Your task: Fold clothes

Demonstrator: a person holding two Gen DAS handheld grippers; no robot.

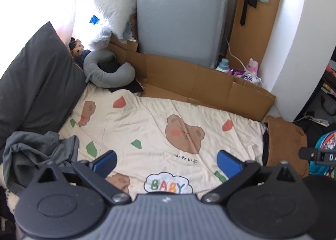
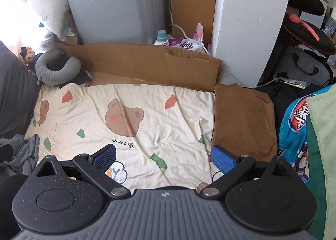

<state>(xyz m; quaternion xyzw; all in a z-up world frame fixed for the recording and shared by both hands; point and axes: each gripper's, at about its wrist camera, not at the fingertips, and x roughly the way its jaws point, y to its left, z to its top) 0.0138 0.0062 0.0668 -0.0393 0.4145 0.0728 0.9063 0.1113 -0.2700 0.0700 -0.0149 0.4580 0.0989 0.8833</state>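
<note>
A crumpled grey garment (image 1: 37,151) lies in a heap at the left edge of the cream bear-print bedsheet (image 1: 147,126); the right wrist view shows a part of the garment (image 2: 23,151) at its far left. A folded brown cloth (image 2: 243,120) rests flat at the sheet's right side, also seen as the brown cloth (image 1: 287,143) in the left wrist view. My left gripper (image 1: 167,162) hovers open over the sheet, nothing between its blue pads (image 1: 105,163). My right gripper (image 2: 163,159) is open too, above the sheet (image 2: 168,114), its right pad close to the brown cloth.
A dark grey pillow (image 1: 35,84) lies at the left, a grey neck pillow (image 1: 105,72) and a small plush toy (image 1: 77,48) behind it. A cardboard sheet (image 1: 199,84) lines the far side before a grey appliance (image 1: 180,13). Bags and colourful fabric (image 2: 298,126) crowd the right.
</note>
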